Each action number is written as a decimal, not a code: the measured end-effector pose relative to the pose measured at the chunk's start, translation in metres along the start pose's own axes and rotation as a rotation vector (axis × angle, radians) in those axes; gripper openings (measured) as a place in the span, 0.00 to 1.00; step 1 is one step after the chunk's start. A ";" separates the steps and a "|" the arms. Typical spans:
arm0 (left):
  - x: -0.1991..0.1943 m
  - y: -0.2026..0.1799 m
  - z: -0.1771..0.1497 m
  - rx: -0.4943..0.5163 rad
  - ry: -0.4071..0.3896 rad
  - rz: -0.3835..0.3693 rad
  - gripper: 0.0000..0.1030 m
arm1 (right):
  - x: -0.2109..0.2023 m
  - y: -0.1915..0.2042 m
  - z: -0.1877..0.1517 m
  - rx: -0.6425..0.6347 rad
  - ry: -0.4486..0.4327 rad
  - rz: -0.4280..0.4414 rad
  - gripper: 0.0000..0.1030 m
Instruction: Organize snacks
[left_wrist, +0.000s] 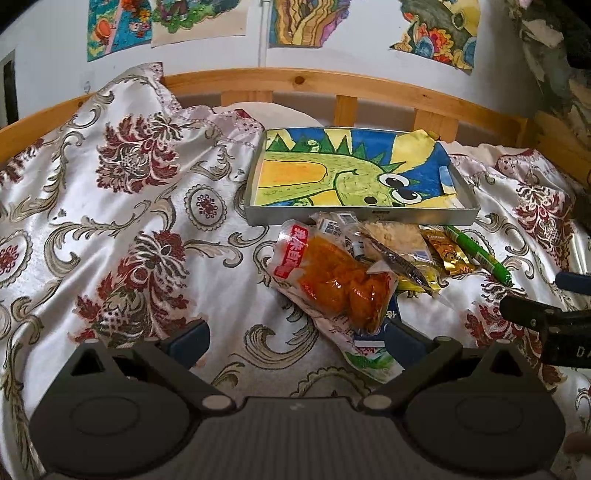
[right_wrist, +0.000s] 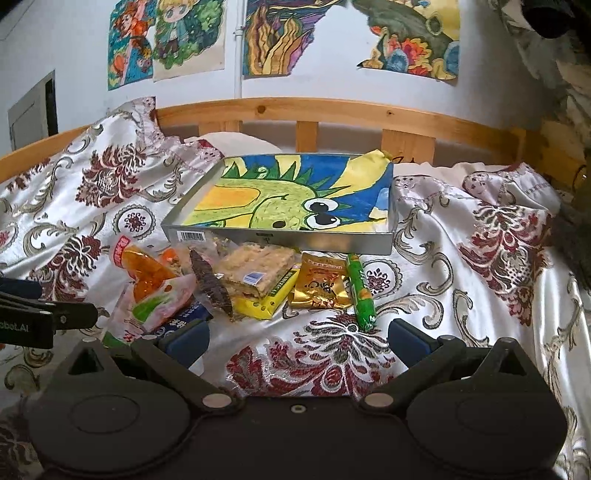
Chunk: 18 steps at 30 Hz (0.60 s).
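While both grippers, left (left_wrist: 297, 341) and right (right_wrist: 297, 338), hover spread and empty over the bed (right_wrist: 461, 295), the snacks (right_wrist: 258, 284) lie heaped against the tray's (right_wrist: 280, 242) near edge, so sorting seemingly hasn't begun; the next move calls for pinching one packet.

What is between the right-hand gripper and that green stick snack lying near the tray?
Nothing visible. The right gripper is open, and only bare patterned bedspread lies between its fingers and the green stick snack. The gold packet sits just beside the stick, not in front of it.
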<state>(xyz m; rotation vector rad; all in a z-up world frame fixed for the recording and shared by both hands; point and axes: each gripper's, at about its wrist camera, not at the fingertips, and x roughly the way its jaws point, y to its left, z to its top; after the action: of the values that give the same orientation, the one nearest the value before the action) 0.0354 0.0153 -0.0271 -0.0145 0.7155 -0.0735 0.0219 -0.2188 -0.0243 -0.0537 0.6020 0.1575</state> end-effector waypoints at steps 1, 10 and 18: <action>0.002 -0.001 0.001 0.004 0.001 0.000 1.00 | 0.002 0.000 0.001 -0.012 -0.001 -0.002 1.00; 0.010 -0.006 0.015 0.075 -0.041 -0.046 1.00 | 0.029 -0.001 0.006 -0.084 0.042 -0.021 0.99; 0.029 -0.014 0.034 0.223 -0.026 -0.147 1.00 | 0.042 0.001 0.014 -0.166 0.004 0.066 0.99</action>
<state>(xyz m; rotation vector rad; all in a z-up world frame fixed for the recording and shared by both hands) 0.0787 -0.0008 -0.0195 0.1450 0.6769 -0.2931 0.0636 -0.2113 -0.0368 -0.1949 0.5940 0.2711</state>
